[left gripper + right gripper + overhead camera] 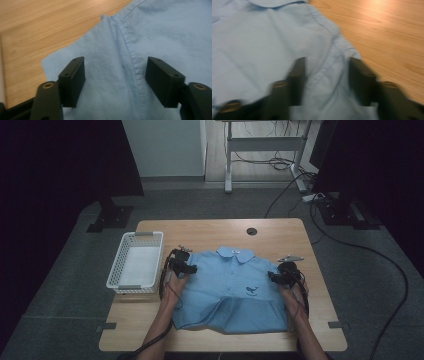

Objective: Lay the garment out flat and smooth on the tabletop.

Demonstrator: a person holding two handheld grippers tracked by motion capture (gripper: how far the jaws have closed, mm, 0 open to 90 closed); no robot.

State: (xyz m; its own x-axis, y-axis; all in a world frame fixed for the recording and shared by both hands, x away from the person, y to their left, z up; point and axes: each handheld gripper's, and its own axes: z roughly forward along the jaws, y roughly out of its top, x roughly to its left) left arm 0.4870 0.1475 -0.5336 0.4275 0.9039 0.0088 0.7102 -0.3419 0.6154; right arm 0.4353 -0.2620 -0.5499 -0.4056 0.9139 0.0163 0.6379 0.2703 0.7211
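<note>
- Bench point(210, 227): wood top, carries everything; a white basket point(135, 262) sits at its left, well apart from the work.
- Shirt point(232, 287): light blue, lies flat mid-bench, collar toward the far edge, hem nearest the person w/ the bottom part folded up. Long axis runs near-to-far, so the two side edges face one gripper each.
- Left gripper point(186, 268): sits at the shirt's left shoulder/sleeve area. In the left gripper view its jaws stand moderately wide w/ cloth and a stitched seam point(130, 50) lying between them; pads not pressing, nothing held.
- Right gripper point(280, 276): at the shirt's right edge, about mirror to the left one. Right gripper view is blurred; jaws look narrower, sleeve seam between them, but can't tell if the pads are pinching the cloth yet.
- Key relation: each side fold lies right under its own gripper, neither arm nearer; judged next move is a pinch on both sides, then folding inward.
</note>
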